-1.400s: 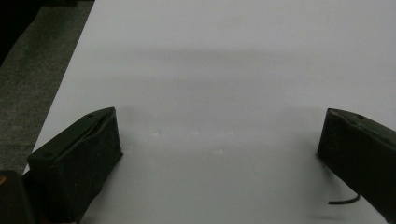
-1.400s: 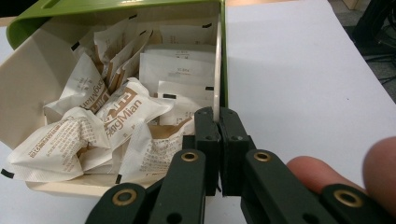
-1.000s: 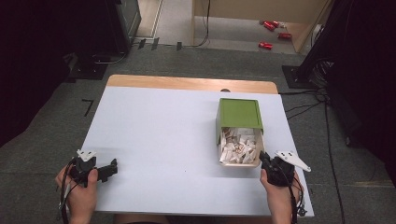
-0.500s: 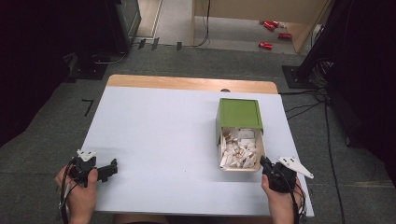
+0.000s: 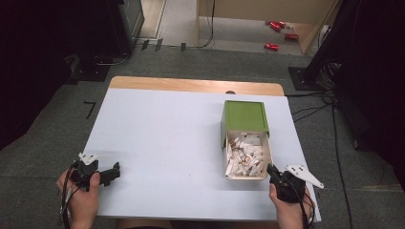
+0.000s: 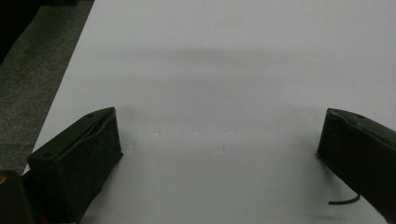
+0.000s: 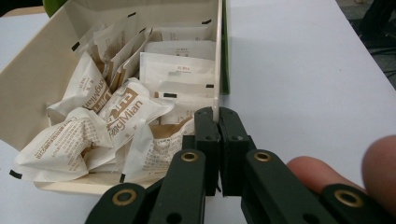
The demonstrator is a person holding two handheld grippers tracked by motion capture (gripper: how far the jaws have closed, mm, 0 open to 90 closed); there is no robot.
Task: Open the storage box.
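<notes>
A green box (image 5: 244,116) stands right of centre on the white table (image 5: 167,133). Its cream drawer (image 5: 268,155) is pulled out toward me and holds several white and brown sachets (image 5: 244,155). My right gripper (image 5: 273,171) is at the drawer's near right corner. In the right gripper view that gripper (image 7: 218,121) is shut on the thin right wall of the drawer (image 7: 217,56), with the sachets (image 7: 121,112) lying to its left. My left gripper (image 5: 113,171) rests near the table's front left edge. In the left gripper view, the left gripper (image 6: 219,140) is open, with only bare tabletop between its jaws.
A wooden strip (image 5: 191,85) runs along the table's far edge. Beyond it the floor carries cables (image 5: 310,112), dark stands and a few red items (image 5: 277,26). White tabletop lies between the two grippers.
The right gripper has drawn back toward the near edge and the drawer has slid farther out of the green box. The left gripper has stayed put.
</notes>
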